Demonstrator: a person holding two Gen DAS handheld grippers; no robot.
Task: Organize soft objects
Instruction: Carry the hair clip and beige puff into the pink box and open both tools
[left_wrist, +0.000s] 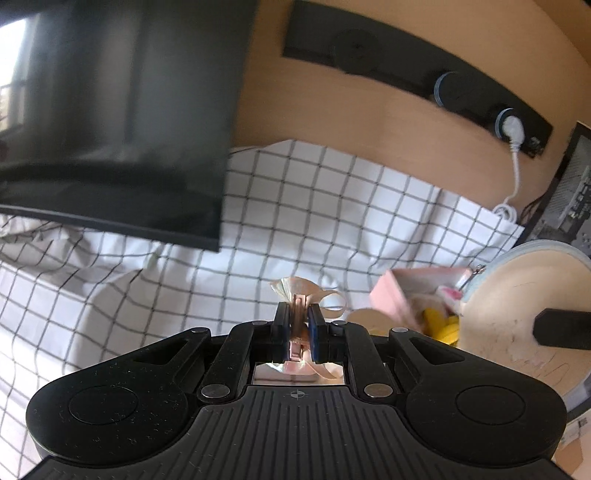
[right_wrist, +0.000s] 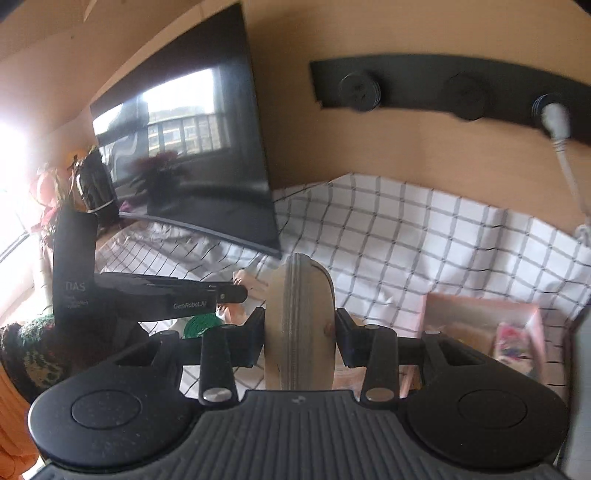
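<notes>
The left gripper (left_wrist: 299, 314) has its jaws nearly closed, pinching a small pale peach ribbon bow (left_wrist: 295, 291) whose loops stick up above the fingertips; it is raised above the white checked cloth (left_wrist: 332, 206) that covers the table. The right gripper (right_wrist: 300, 325) has its jaws partly open and pressed against both faces of a round beige plush disc (right_wrist: 299, 325), which it holds on edge, upright between the fingers. In the left view the same disc (left_wrist: 517, 295) shows its broad cream face at the right, with one black finger (left_wrist: 561, 328) of the right gripper lying across it. Just beside the disc, a pink box (left_wrist: 399, 299) sits on the cloth, with yellow soft pieces (left_wrist: 441, 325) inside. A dark monitor (right_wrist: 192, 147) stands at the back left, and a black socket strip (right_wrist: 443, 85) runs along the wooden wall with a white plug (left_wrist: 511, 129) in it.
</notes>
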